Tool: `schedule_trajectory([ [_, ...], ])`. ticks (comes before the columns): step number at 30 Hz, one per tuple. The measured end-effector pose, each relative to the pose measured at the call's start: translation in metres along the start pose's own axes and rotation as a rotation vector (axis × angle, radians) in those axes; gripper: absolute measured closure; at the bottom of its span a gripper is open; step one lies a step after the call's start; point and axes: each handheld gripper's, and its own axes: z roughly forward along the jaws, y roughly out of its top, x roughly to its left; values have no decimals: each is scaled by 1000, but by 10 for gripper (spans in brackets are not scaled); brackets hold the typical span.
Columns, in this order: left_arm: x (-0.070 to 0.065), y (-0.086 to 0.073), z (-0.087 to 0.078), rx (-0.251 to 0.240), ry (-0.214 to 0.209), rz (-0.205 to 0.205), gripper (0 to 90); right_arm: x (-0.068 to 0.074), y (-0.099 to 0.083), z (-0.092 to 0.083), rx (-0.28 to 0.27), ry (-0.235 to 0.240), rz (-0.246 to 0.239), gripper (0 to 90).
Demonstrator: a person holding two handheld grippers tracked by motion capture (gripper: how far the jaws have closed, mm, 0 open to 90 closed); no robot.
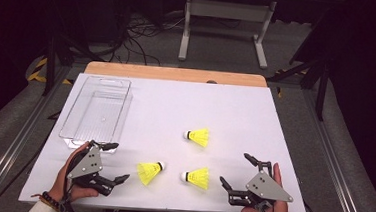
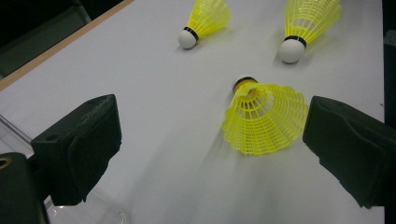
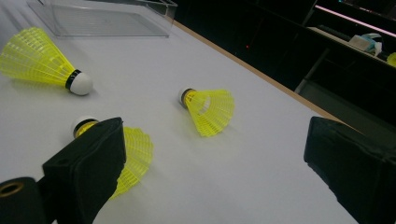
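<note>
Three yellow shuttlecocks with white corks lie on the white table [image 1: 176,100]: one in the middle [image 1: 198,136], one at front left [image 1: 150,172], one at front right [image 1: 197,177]. My left gripper [image 1: 120,161] is open, just left of the front-left shuttlecock. In the left gripper view that shuttlecock [image 2: 264,116] lies ahead of the open left gripper [image 2: 210,149], close to the right-hand jaw, untouched. My right gripper [image 1: 234,168] is open, right of the front-right shuttlecock. The right gripper view has that shuttlecock [image 3: 133,158] partly behind the left-hand jaw of the open right gripper [image 3: 215,158].
A clear plastic bin [image 1: 98,112] stands at the table's left, just beyond my left hand; its near edge [image 3: 102,18] shows far off in the right gripper view. A wooden strip [image 1: 175,74] edges the table's far side. Cables and a white frame [image 1: 227,18] lie on the floor beyond.
</note>
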Motion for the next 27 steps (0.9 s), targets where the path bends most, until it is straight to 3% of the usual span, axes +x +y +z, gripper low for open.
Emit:
schedule_trajectory([
  [27,-4,-2,-3,16,-5,-7,51,0,0,7,-7,20,0,49],
])
